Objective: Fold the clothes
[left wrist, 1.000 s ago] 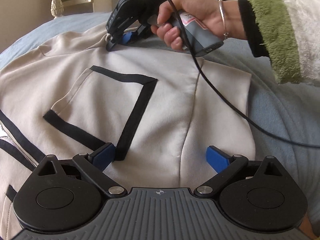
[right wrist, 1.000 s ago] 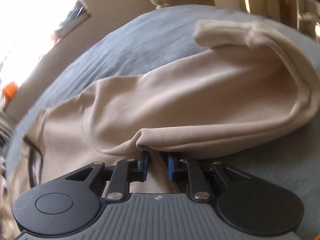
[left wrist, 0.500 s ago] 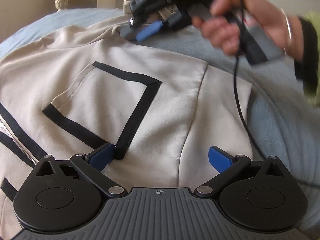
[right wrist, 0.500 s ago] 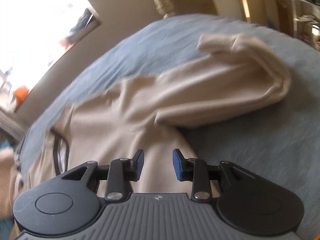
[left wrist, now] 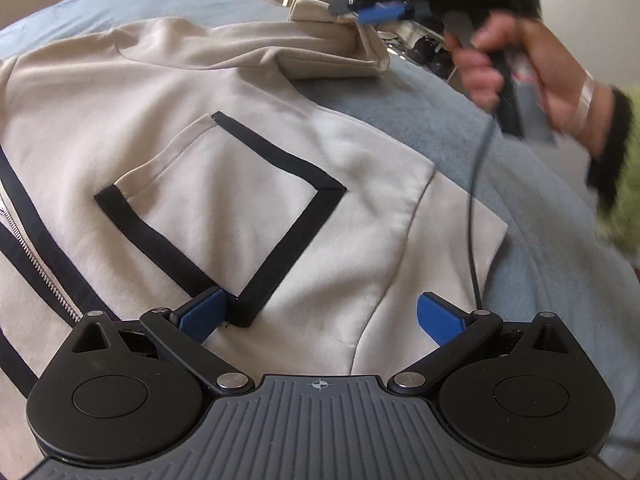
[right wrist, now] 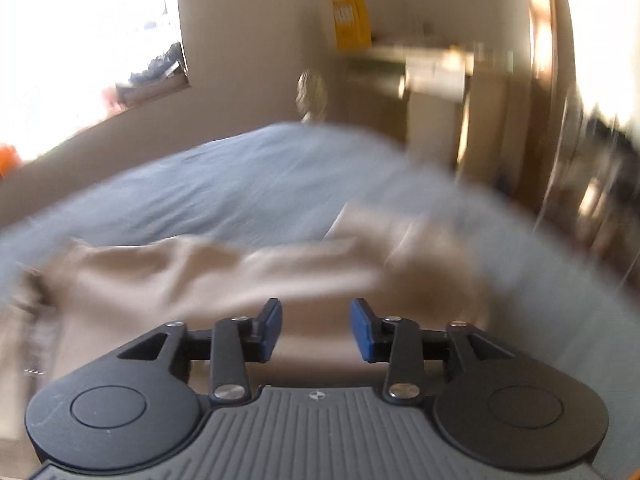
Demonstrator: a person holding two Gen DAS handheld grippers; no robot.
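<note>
A beige zip jacket (left wrist: 224, 128) with a black-trimmed pocket (left wrist: 224, 208) lies flat on a blue-grey bed (left wrist: 520, 200). My left gripper (left wrist: 318, 318) hovers low over its hem, wide open, with nothing between its blue pads. The jacket's sleeve (left wrist: 332, 56) lies folded near the far edge. A hand (left wrist: 520, 56) holds my right gripper (left wrist: 380, 10) above that sleeve's end. In the blurred right wrist view the right gripper (right wrist: 316, 330) is open and empty, with the beige sleeve (right wrist: 240, 276) below and ahead of it.
A black cable (left wrist: 476, 200) hangs from the right gripper across the jacket's side. A green and white fleece sleeve (left wrist: 624, 184) is at the right. Wooden furniture (right wrist: 460, 92) and a bright window (right wrist: 80, 32) stand beyond the bed.
The right gripper let go of the sleeve fold, opened wider, and rose away toward the sleeve's far end. The left gripper stayed open over the hem.
</note>
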